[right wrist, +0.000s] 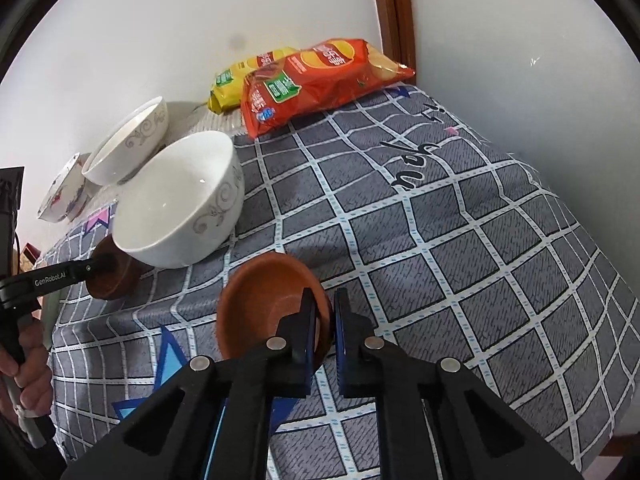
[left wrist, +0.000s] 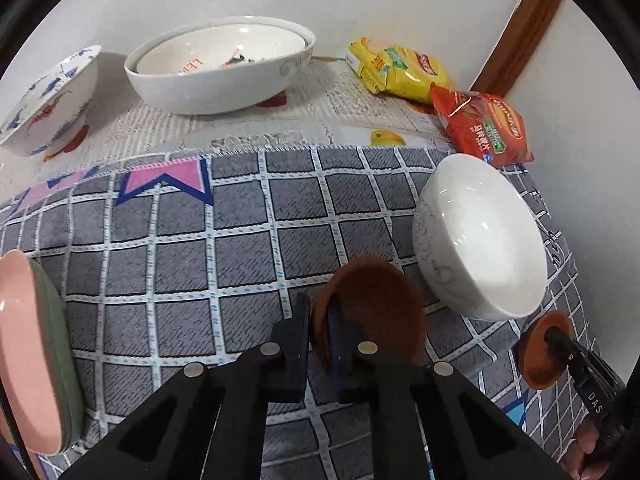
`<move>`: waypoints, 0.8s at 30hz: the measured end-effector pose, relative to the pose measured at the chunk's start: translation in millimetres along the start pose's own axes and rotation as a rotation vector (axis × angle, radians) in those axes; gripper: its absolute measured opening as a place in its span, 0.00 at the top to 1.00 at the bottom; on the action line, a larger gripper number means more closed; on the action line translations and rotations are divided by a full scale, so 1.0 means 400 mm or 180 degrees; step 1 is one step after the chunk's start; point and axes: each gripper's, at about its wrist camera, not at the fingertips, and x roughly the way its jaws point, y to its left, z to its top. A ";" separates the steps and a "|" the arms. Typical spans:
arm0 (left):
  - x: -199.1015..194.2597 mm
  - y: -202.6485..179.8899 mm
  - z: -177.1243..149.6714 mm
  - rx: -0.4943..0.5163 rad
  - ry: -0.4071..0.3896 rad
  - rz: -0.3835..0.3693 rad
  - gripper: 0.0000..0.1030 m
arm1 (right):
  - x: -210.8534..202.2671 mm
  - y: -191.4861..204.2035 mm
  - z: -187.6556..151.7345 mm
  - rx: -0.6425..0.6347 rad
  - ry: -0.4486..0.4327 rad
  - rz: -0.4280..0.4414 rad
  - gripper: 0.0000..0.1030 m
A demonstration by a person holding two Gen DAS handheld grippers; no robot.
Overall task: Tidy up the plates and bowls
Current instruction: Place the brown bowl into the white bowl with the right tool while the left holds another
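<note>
My left gripper (left wrist: pixel 320 312) is shut on the rim of a small brown bowl (left wrist: pixel 376 304) on the grey checked cloth. My right gripper (right wrist: pixel 326 304) is shut on the rim of a second small brown bowl (right wrist: pixel 260 300); it also shows in the left wrist view (left wrist: pixel 540 356). A white bowl (left wrist: pixel 480 236) stands between them, also in the right wrist view (right wrist: pixel 180 204). A large white bowl with another nested inside (left wrist: pixel 220 64) and a blue-flowered bowl (left wrist: pixel 48 100) stand at the back. Pink and green plates (left wrist: pixel 36 356) are stacked at the left.
A yellow snack bag (left wrist: pixel 400 68) and an orange snack bag (left wrist: pixel 484 128) lie in the back corner by the wall and a brown door frame (left wrist: pixel 520 28). The cloth's right edge (right wrist: pixel 592 264) drops off beside the white wall.
</note>
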 end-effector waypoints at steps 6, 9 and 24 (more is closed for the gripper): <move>-0.070 0.025 0.002 -0.0027 -0.0131 -0.0006 0.92 | -0.045 0.012 0.011 0.0032 -0.0093 0.0055 0.92; -0.101 0.043 0.006 -0.0064 -0.0187 0.0002 0.92 | -0.084 0.027 0.034 0.0034 -0.0189 0.0124 0.92; -0.173 0.123 0.022 -0.0170 -0.0329 0.0095 0.92 | -0.057 0.203 0.178 -0.0346 -0.0287 0.0232 0.92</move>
